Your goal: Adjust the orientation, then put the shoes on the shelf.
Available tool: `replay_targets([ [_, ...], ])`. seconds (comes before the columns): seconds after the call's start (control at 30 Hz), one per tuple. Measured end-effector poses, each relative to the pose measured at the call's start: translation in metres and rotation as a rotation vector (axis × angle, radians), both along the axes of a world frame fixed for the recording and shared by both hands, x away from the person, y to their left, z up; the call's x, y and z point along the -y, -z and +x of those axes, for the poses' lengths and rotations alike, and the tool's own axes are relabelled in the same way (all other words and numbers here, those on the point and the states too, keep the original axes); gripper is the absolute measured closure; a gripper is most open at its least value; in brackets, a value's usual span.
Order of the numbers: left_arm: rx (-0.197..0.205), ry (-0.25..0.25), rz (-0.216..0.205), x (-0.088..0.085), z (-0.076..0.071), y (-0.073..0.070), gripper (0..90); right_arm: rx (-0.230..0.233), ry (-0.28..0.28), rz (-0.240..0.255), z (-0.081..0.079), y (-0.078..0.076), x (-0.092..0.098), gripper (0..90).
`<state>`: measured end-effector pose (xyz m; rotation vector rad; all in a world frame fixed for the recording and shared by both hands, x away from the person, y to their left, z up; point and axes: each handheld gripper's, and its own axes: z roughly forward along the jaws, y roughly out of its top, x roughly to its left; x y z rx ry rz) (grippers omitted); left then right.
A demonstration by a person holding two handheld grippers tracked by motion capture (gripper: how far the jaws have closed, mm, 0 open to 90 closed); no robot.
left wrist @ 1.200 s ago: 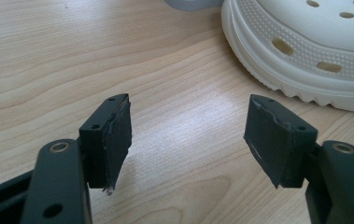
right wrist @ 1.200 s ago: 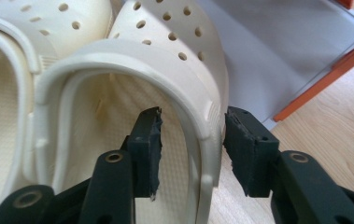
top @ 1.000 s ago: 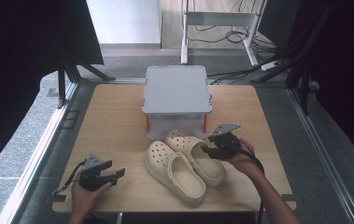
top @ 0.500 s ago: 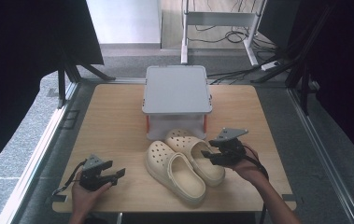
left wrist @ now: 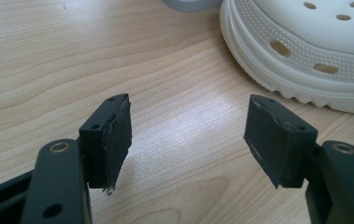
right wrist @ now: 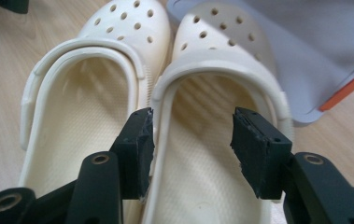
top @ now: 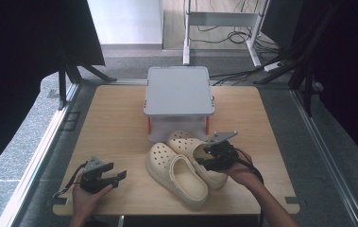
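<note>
Two cream clogs lie side by side on the wooden table (top: 115, 123), toes toward the grey box. The left clog (top: 176, 174) (right wrist: 83, 100) is nearer the front edge; the right clog (top: 196, 152) (right wrist: 216, 135) lies beside it. My right gripper (top: 206, 157) (right wrist: 191, 149) hovers open over the right clog's heel opening, jaws astride its inner rim. My left gripper (top: 120, 177) (left wrist: 188, 140) rests open low over bare wood at the front left, nothing between its jaws; the left clog's sole edge (left wrist: 305, 56) lies ahead to its right.
A grey lidded box (top: 179, 92) with orange latches stands at the table's middle back, touching the clogs' toes. Bare wood spreads to the left and right of the box. Black frame legs and cables sit on the floor beyond the table.
My right gripper has moved left and slightly down, from beside the right clog to over its heel opening. The left gripper has stayed where it was.
</note>
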<state>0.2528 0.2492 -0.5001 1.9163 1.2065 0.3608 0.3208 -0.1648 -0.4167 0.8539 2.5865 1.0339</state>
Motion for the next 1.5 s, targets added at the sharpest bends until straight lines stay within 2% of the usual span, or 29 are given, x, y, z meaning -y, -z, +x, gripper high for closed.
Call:
replay_targets([
  [0.3,0.0,0.001,-0.001,0.0,0.0,0.0,32.5,-0.07,-0.031,-0.033,0.0,-0.001,-0.015,47.5],
  [0.5,-0.003,0.003,0.003,0.001,0.001,0.001,32.6,-0.083,-0.074,-0.074,-0.003,-0.007,-0.031,49.2],
  [0.67,0.001,0.003,0.0,0.0,0.001,0.0,32.5,-0.095,-0.068,-0.104,0.001,-0.003,-0.044,50.5],
  [0.73,0.0,0.003,0.001,0.0,0.002,0.0,32.6,-0.107,-0.073,-0.094,0.002,-0.002,-0.046,51.2],
  [0.83,0.0,0.01,0.005,0.001,0.002,0.001,32.5,-0.119,-0.061,-0.118,0.002,-0.005,-0.05,51.1],
  [0.97,0.001,0.004,-0.002,0.0,0.001,0.0,32.6,-0.137,-0.04,-0.131,0.0,-0.006,-0.047,51.3],
  [1.07,0.001,0.005,-0.005,0.0,0.002,0.0,32.6,-0.151,-0.026,-0.12,-0.001,-0.005,-0.042,52.5],
  [1.2,-0.001,0.01,-0.001,0.002,0.002,0.001,32.6,-0.168,-0.013,-0.126,0.0,0.002,-0.04,50.9],
  [1.4,0.001,0.014,0.007,0.002,0.002,0.0,32.6,-0.179,0.001,-0.147,0.007,0.011,-0.052,49.7],
  [1.5,0.001,0.014,0.006,0.002,0.003,0.001,32.6,-0.194,0.002,-0.179,0.013,0.014,-0.061,50.7],
])
